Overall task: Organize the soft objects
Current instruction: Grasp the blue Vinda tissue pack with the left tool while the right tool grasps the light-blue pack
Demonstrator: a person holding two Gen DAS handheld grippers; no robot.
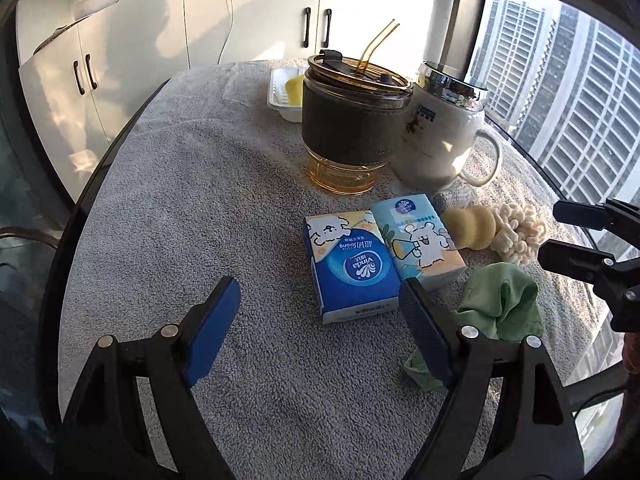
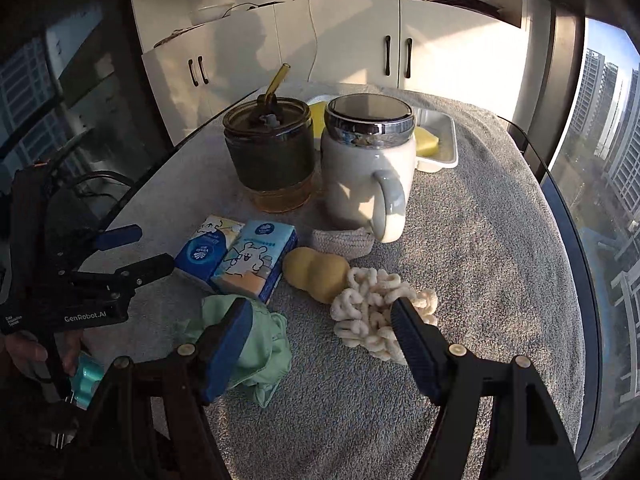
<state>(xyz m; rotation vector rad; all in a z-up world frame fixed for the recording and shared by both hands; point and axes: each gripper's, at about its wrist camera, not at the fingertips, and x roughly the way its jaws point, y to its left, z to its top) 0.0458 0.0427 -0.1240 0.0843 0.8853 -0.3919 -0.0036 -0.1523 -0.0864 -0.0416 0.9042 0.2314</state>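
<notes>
Only on right wrist view: woven basket [image 2: 342, 241]; left gripper [image 1: 320, 320], right gripper [image 2: 322, 340] spread.

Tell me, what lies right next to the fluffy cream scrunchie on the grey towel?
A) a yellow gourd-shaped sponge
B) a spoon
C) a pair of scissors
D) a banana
A: the yellow gourd-shaped sponge touches the cream scrunchie, between it and the tissue packs.

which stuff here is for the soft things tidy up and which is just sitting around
For the job: green cloth, cream scrunchie, yellow sponge, two tissue packs, white tray.

Lying about: amber straw tumbler, white lidded mug, woven coaster.
</notes>
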